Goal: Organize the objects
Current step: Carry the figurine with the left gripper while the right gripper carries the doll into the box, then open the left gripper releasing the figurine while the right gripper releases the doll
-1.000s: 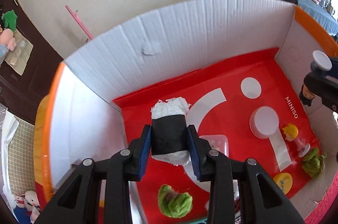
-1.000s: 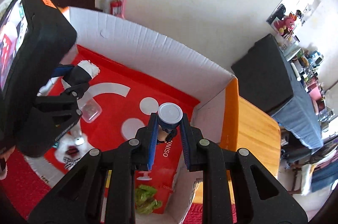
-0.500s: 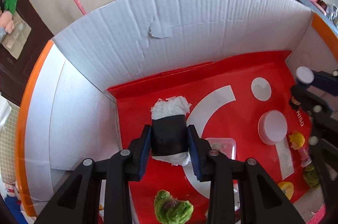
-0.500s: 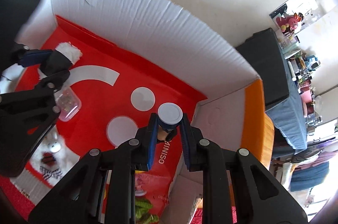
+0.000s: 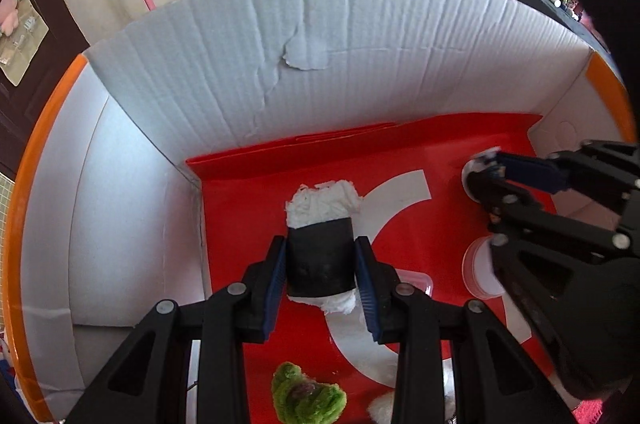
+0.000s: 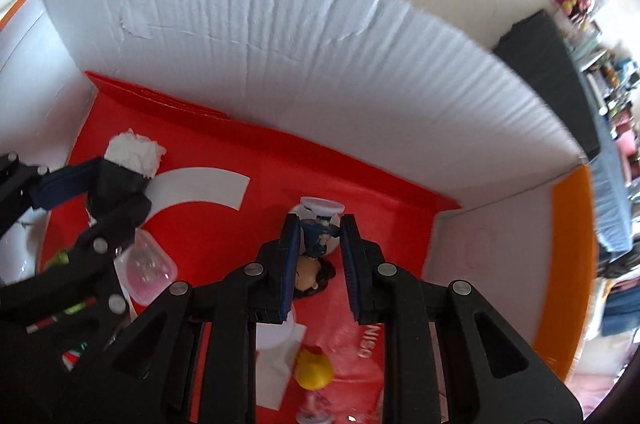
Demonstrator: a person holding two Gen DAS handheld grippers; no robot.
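My left gripper [image 5: 320, 252] is shut on a rice-ball plush [image 5: 320, 260], white with a black band, held over the left part of the red liner [image 5: 240, 224] inside a white cardboard box [image 5: 360, 63]. In the right wrist view the plush [image 6: 134, 151] and the left gripper [image 6: 100, 179] show at the left. My right gripper [image 6: 319, 236] is shut on a small dark-blue figurine [image 6: 318, 228] with a white round base, tilted, low over the liner [image 6: 380, 191] near the box's right corner. That right gripper [image 5: 492, 175] also appears at the right of the left wrist view.
The box [image 6: 320, 43] has high white walls and an orange rim. On the liner lie a green plush [image 5: 308, 400], a clear plastic tub [image 6: 148, 276], a white round lid [image 5: 480, 276] and a yellow-haired figurine [image 6: 314, 364]. A dark table with clutter stands beyond.
The right gripper has sunk deeper into the box with the figurine and come closer to the left gripper. The left gripper tilted slightly and kept hold of the rice-ball plush.
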